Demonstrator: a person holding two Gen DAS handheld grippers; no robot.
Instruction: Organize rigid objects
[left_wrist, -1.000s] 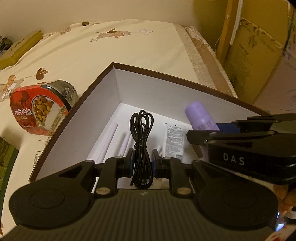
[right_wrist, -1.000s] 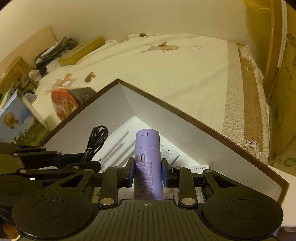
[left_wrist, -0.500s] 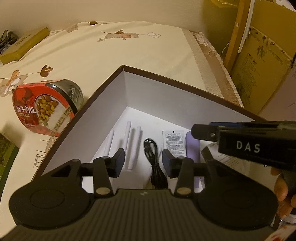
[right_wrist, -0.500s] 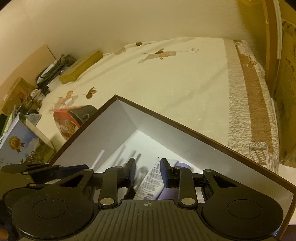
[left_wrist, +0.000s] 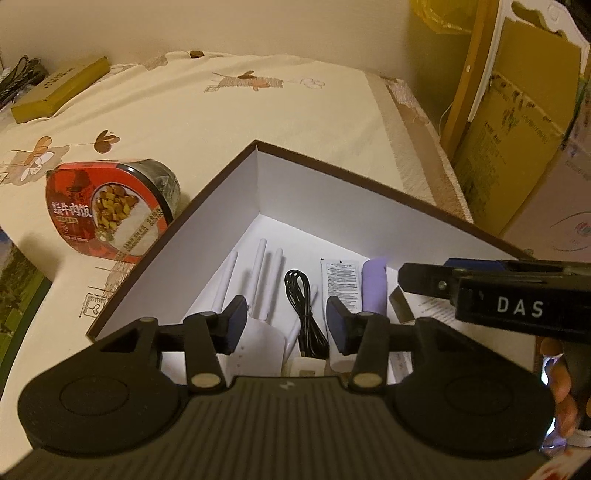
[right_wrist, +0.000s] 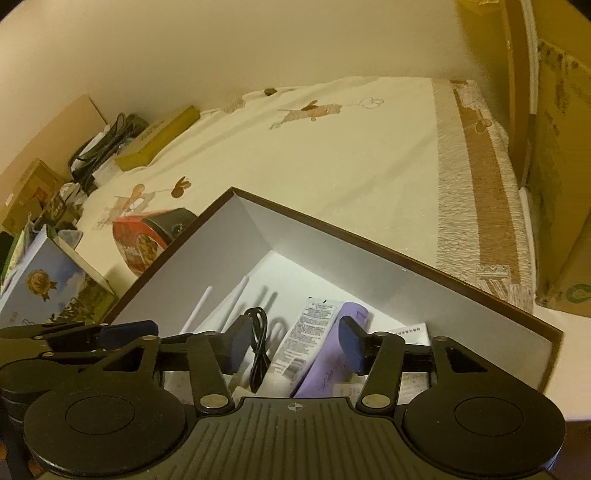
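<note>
Jaws spread on both sides, and they have just been opening: my left gripper (left_wrist: 282, 325) and right gripper (right_wrist: 295, 345) hang empty over the box (left_wrist: 332, 192) on the bed (left_wrist: 221, 122). Biggest in there, the white router (left_wrist: 258, 343), light but with thin antennas that would snap, so I'd take its body. The purple bottle (right_wrist: 332, 354), stiff and slick, wants a mid-barrel grip. The tube (right_wrist: 306, 332) is squashy, the black cable (left_wrist: 303, 306) floppy. Outside the box's left wall lies the rice tub (left_wrist: 107, 210).

Both wrist views close, downward, sharing box (left_wrist: 258, 184)
</note>
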